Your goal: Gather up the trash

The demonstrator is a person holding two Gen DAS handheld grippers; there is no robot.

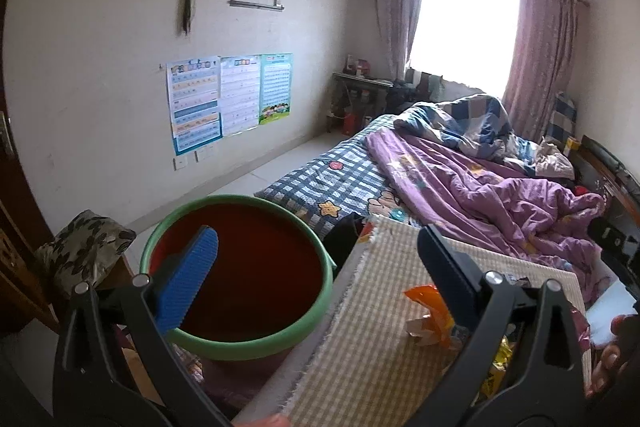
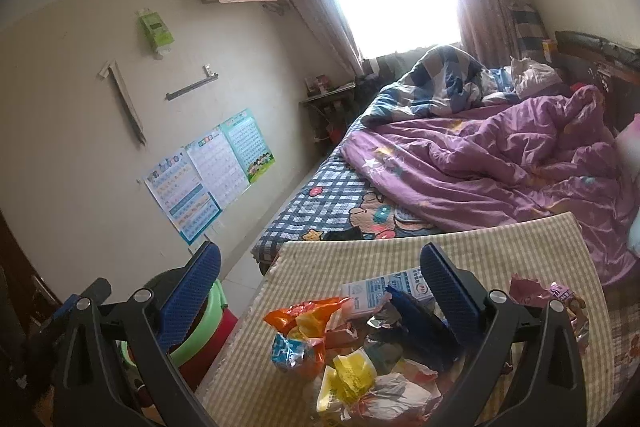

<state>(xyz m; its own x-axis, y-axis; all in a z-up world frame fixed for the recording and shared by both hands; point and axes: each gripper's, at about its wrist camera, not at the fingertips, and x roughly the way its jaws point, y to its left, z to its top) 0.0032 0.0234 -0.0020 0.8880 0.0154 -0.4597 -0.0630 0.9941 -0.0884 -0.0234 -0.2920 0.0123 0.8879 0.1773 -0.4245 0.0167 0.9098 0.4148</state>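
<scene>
A pile of crumpled wrappers [image 2: 352, 351] lies on a beige checked mat [image 2: 500, 251] at the foot of the bed; it holds an orange packet [image 2: 304, 311], a yellow packet [image 2: 352, 375] and a white-blue carton [image 2: 380, 291]. A red bucket with a green rim [image 1: 248, 267] stands beside the mat, empty inside. My left gripper [image 1: 320, 267] is open and empty, hovering over the bucket's edge and the mat. My right gripper [image 2: 320, 287] is open and empty, above the wrapper pile. The orange packet also shows in the left wrist view [image 1: 428, 303].
A bed with a purple quilt [image 2: 500, 167] and plaid sheet [image 1: 340, 183] fills the right. A wall with posters [image 1: 224, 95] is on the left, floor between. A patterned cushion [image 1: 80, 251] sits left of the bucket. A small table [image 1: 360, 87] stands by the window.
</scene>
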